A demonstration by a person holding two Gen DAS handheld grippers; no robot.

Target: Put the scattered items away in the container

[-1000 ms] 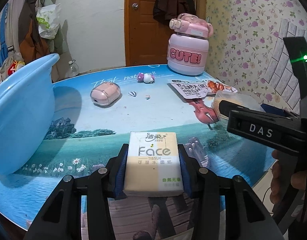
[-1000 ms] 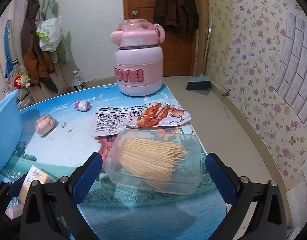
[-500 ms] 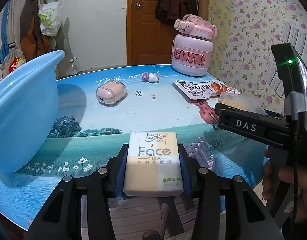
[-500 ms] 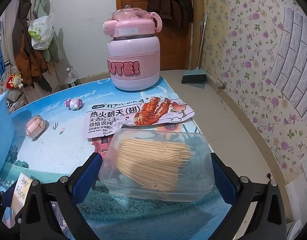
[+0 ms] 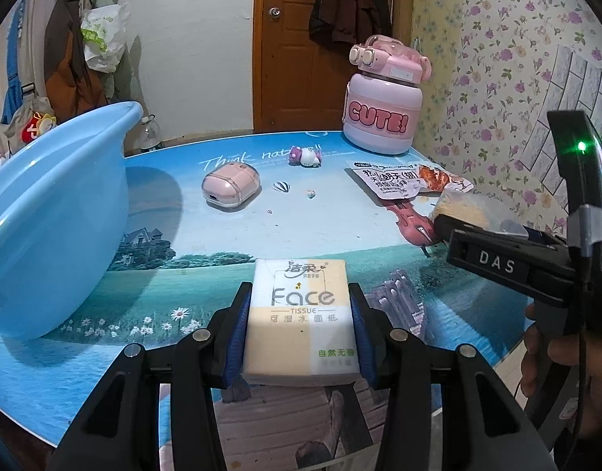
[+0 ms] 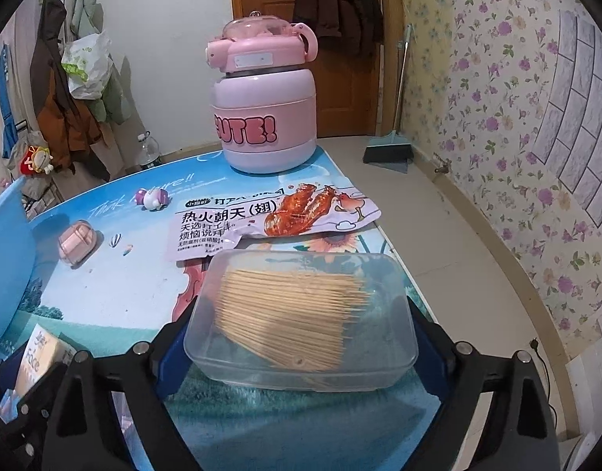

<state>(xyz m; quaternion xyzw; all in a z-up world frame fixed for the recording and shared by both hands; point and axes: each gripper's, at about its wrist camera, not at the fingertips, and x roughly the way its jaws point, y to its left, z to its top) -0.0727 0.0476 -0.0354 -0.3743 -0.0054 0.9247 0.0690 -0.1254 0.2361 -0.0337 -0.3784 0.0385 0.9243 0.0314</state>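
Observation:
My left gripper [image 5: 301, 314] is shut on a pack of Face tissues [image 5: 301, 314], held just above the table's near edge. The blue basin [image 5: 53, 216] stands to its left. My right gripper [image 6: 301, 325] has its jaws against both sides of a clear plastic box of toothpicks [image 6: 301, 318] at the table's right side. That box and the right gripper also show in the left wrist view [image 5: 473, 208]. A snack packet [image 6: 269, 219], a pink earbud case [image 5: 230, 186] and a small toy [image 5: 304, 156] lie on the table.
A big pink "CUTE!" bottle [image 5: 383, 98] stands at the back right of the table [image 5: 222, 235]. The table's right edge runs close to the toothpick box, with floor and a dustpan [image 6: 389, 153] beyond. Two tiny trinkets [image 5: 281, 186] lie mid-table.
My right gripper's jaws have closed in from wide open onto the toothpick box, which now looks nearer and larger. The left gripper keeps the tissue pack and has shifted slightly.

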